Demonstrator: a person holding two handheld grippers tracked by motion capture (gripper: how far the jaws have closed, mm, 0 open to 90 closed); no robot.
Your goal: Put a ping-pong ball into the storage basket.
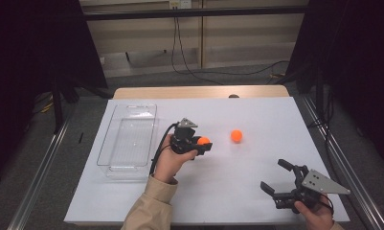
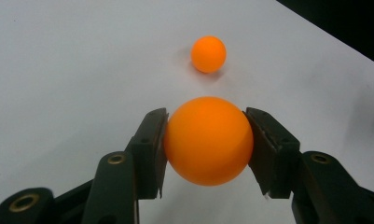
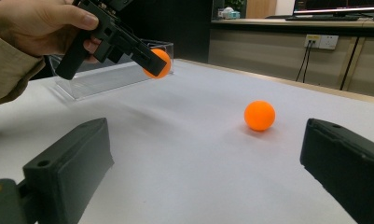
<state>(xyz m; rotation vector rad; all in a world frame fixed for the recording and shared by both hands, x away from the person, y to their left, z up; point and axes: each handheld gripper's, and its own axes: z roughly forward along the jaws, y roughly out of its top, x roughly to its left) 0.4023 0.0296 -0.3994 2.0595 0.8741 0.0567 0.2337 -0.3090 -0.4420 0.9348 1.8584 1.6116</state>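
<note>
Left tongs [image 1: 205,142] clamped on an orange ball [image 2: 208,140], lifted off the counter [image 1: 218,191], right of the clear plastic bin [image 1: 127,139]. Second orange ball [image 1: 236,136] farther right. Right tongs [image 1: 276,176] gaping wide, empty.

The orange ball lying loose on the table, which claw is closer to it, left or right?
Left. The left claw, shut on another orange ball, is just left of the loose ball. The right claw stands open, farther off near the table's front right corner.
</note>
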